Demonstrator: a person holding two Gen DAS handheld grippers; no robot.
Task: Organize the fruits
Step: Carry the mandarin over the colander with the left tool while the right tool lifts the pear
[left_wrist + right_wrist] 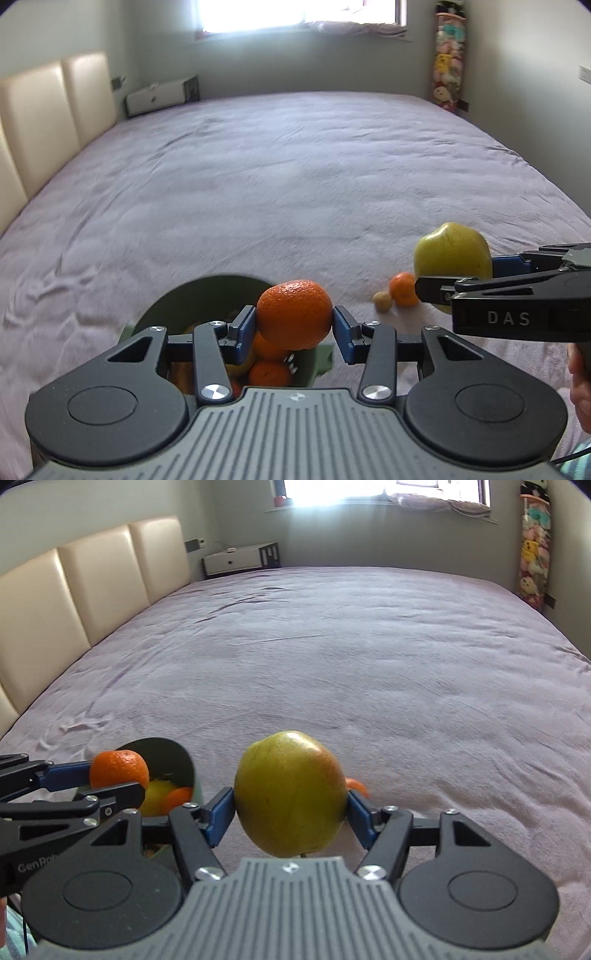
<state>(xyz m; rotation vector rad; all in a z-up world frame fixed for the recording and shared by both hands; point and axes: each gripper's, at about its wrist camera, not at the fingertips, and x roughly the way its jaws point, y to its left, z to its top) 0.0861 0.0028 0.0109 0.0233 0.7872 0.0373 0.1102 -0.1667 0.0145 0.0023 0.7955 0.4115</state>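
bed (pixel 332 646) | headboard (pixel 92 590) | nightstand (pixel 240 559) | window (pixel 295 14) | plush-toy rack (pixel 448 55)

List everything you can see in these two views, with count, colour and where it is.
Tangerine: one, orange, held over the green container.
Apple: one, yellow-green, held above the bedspread.
Green container: one, on the bed, holding several orange and yellow fruits.
Loose tangerine: one, orange, on the bedspread.
Small fruit: one, tan, touching or nearly touching the loose tangerine.
Bedspread: one, lilac.
Headboard: cream panels, left.
Left gripper: shut on the tangerine.
Right gripper: shut on the apple.
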